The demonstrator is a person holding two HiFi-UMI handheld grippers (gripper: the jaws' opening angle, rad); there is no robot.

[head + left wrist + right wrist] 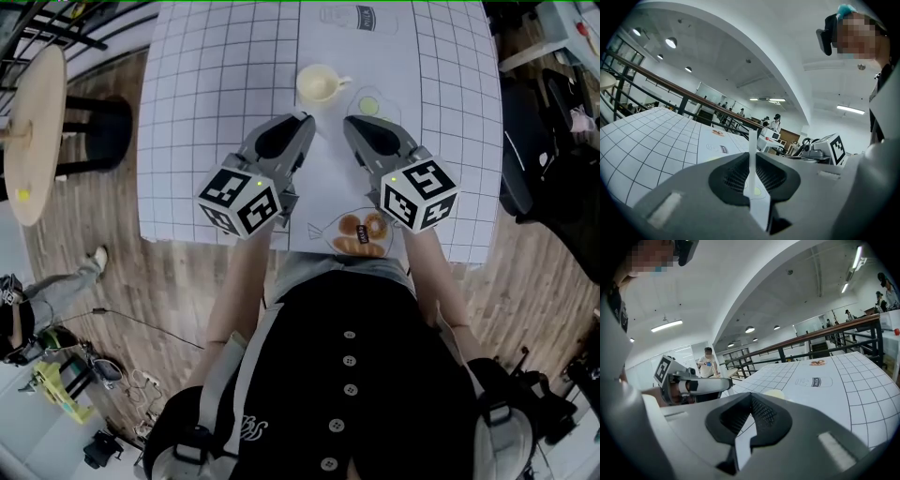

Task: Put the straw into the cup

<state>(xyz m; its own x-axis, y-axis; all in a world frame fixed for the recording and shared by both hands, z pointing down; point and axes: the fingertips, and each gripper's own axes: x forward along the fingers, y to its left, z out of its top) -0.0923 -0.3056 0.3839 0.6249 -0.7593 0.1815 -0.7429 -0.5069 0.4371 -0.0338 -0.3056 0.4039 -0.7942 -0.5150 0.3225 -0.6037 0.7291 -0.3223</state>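
A cream cup [319, 84] stands on the gridded white table mat [216, 84], just beyond both grippers. My left gripper [302, 122] is held above the table, its tips near the cup's left front. In the left gripper view its jaws are shut on a thin white straw [752, 145] that sticks up past the jaw tips. My right gripper [352, 125] hovers beside it, right of the cup, with its jaws shut and nothing between them. In the right gripper view the cup's rim [773, 393] peeks over the jaws, and the left gripper [689, 383] shows at the left.
Printed on the mat are a bottle outline [361, 19], a circle with a green dot [368, 104] and a food picture [361, 234] near the front edge. A round wooden stool [36, 131] stands left of the table. Railings and distant people lie beyond the table.
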